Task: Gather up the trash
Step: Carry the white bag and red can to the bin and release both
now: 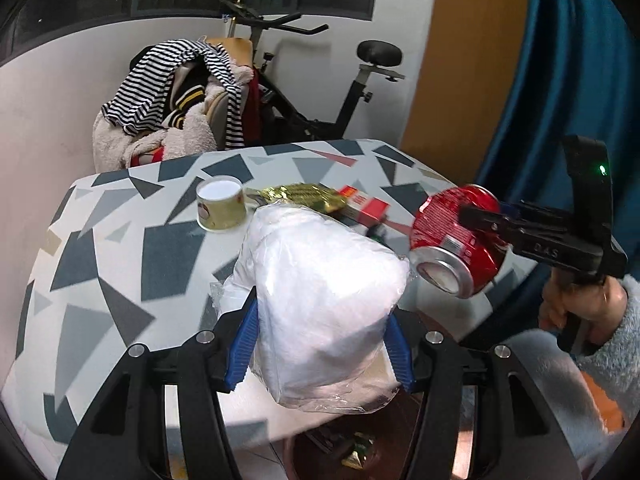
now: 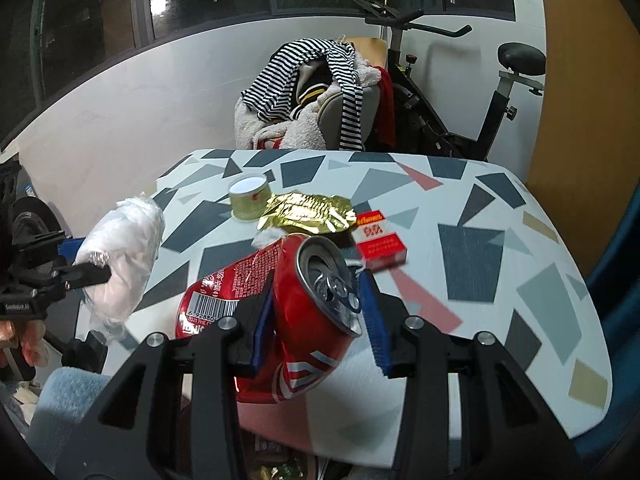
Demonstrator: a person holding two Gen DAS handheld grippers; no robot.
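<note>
Right wrist: crushed, dented red can [image 2: 304,320]

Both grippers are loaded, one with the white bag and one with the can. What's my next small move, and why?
Probably carry both loads back past the near table edge and release over the bin that seems to sit below. The left gripper is clamped on the white plastic bundle, the right gripper on the crushed red can, and wrappers already lie down there.
</note>
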